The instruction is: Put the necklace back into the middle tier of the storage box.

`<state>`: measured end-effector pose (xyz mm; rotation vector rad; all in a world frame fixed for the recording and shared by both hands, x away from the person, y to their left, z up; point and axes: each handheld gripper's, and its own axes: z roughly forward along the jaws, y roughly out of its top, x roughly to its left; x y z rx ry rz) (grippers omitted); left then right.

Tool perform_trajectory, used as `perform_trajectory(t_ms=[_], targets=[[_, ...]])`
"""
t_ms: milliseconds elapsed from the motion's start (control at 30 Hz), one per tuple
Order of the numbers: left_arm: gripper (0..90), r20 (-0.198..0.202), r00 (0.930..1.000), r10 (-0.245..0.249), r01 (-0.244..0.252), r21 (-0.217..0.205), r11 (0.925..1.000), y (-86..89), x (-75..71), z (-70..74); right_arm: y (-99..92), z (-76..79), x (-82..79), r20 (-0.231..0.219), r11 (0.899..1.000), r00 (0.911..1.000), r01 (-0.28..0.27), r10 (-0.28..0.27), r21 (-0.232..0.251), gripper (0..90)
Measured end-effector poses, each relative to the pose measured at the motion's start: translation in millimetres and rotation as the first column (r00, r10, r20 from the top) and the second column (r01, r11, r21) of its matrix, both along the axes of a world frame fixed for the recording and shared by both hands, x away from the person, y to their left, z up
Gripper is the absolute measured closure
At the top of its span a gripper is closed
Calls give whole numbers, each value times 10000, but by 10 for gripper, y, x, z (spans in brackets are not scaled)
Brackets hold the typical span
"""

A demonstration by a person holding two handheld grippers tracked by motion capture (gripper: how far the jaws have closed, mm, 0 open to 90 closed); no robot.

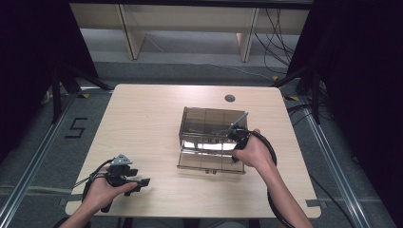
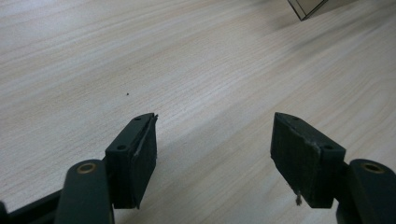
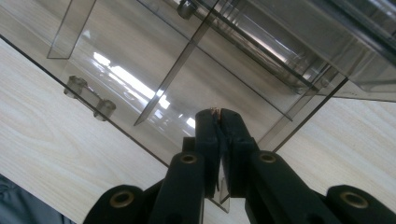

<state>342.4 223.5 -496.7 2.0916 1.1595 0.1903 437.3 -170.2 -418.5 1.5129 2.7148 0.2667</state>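
The smoky clear plastic organizer box (image 1: 209, 137) is sitting right of centre on the worktop (image 1: 142, 123). The right claw (image 3: 219, 114) is pinching shut on a thin clear panel at the box's right side. The left claw (image 2: 212, 154) is resting well left of the box, its 2 jaws gaping wide with nothing between them.

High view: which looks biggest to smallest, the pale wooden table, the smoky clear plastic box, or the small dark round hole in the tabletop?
1. Pale wooden table.
2. Smoky clear plastic box, which covers a modest patch of it.
3. Small dark round hole, smallest.
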Motion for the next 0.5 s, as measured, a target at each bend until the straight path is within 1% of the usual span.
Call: perform_trajectory(t_ms=[33,67,100,133,167,200,267,367,400,433,467,500], targets=[[312,-5,10000,-9,9,5,10000,1,0,0,4,-1,1,-146,10000,9999,62,-63,-43,868],[312,-1,10000,-16,16,9,10000,1,0,1,12,-9,-2,-111,9998,9998,180,-180,-17,869],[312,-7,10000,-8,8,-1,10000,1,0,0,11,-15,5,-188,9999,9997,152,-153,-51,869],[312,-13,10000,-3,3,-5,10000,1,0,0,6,-34,9,-115,10000,9999,58,-58,-14,869],[312,-5,10000,-9,9,1,10000,1,0,0,6,-40,13,-168,10000,9999,35,-36,-63,868],[312,-8,10000,-13,13,5,10000,1,0,0,6,-56,12,-70,9999,9999,102,-102,-2,868],[312,-8,10000,-13,13,-2,10000,0,-1,0,8,-64,16,-184,9998,9997,169,-169,-42,868],[312,10,10000,49,-49,29,10000,-1,1,-2,7,-94,24,-107,10000,9999,46,-47,-55,868],[312,-1,10000,-41,41,13,10000,2,2,0,15,-103,20,-132,9999,9998,141,-142,-64,868],[312,2,10000,-41,41,15,10000,3,2,0,22,-111,27,-202,9996,9996,175,-180,-223,868],[312,-16,10000,-2,2,-8,10000,1,1,0,20,-127,29,-192,10000,9998,62,-63,-76,868],[312,0,10000,-21,21,5,10000,2,2,-1,24,-139,32,-283,10000,9996,40,-41,-45,868]])
